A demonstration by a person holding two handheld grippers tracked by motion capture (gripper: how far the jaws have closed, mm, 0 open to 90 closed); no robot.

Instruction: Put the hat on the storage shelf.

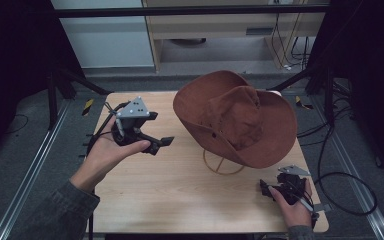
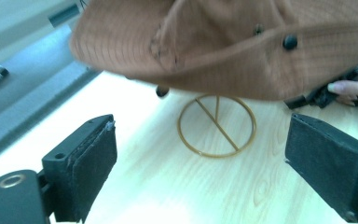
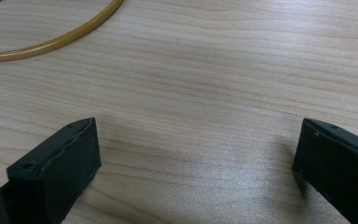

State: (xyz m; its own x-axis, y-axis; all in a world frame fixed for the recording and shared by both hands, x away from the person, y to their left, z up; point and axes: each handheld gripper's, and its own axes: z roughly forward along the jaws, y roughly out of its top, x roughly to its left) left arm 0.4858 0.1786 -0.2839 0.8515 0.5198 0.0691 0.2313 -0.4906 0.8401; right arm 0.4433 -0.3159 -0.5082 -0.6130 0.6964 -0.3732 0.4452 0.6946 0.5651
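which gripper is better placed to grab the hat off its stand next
Left, probably. The left gripper is raised with open fingers facing the brown hat, its brim close ahead. The right gripper sits low, aimed at the bare table.

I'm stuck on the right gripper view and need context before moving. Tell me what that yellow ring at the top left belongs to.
Observer: It is the round base of a wire stand that carries a brown wide-brimmed hat.
Operator: Report the left gripper.
Observer: The left gripper is held above the wooden table, left of the hat, jaws open and pointing toward it.
Operator: Place my gripper for me.
Observer: The right gripper sits low near the table's front right corner, in front of the hat brim, jaws open.
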